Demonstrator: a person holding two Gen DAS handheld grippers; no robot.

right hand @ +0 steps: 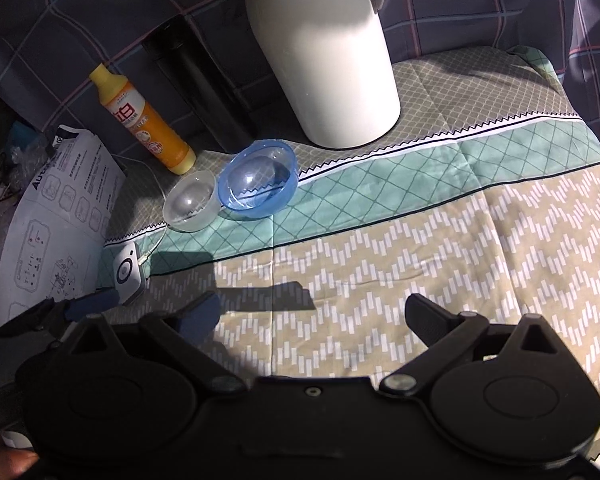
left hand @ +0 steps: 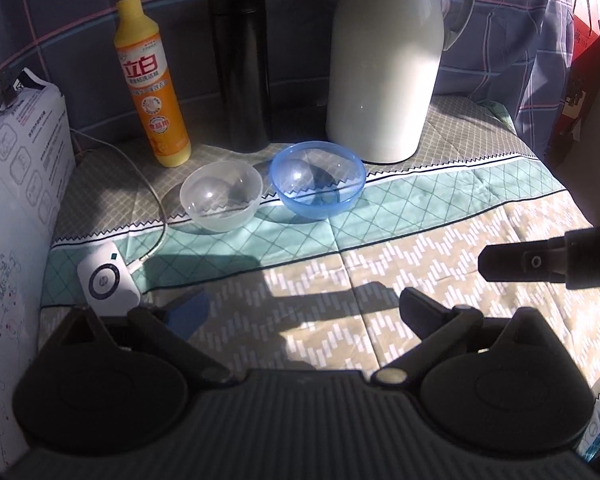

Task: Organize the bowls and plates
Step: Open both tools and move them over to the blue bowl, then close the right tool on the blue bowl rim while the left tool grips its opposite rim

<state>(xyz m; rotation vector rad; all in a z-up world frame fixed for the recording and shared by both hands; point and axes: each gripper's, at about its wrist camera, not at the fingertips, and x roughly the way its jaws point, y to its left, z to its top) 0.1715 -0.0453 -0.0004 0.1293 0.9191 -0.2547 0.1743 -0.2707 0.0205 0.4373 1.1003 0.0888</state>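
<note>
A clear plastic bowl (left hand: 221, 195) and a blue translucent bowl (left hand: 318, 179) stand side by side, touching, on the patterned cloth (left hand: 420, 272), both upright and empty. They also show in the right wrist view, clear bowl (right hand: 190, 201) and blue bowl (right hand: 259, 185). My left gripper (left hand: 300, 314) is open and empty, well short of the bowls. My right gripper (right hand: 314, 314) is open and empty, hovering over the cloth nearer than the bowls; one of its fingers (left hand: 512, 263) enters the left wrist view from the right.
Behind the bowls stand an orange detergent bottle (left hand: 152, 84), a black flask (left hand: 242, 68) and a large white thermos jug (left hand: 384, 64). A white remote (left hand: 108, 282) with a cable lies at the left. A printed box (left hand: 16, 200) borders the left edge.
</note>
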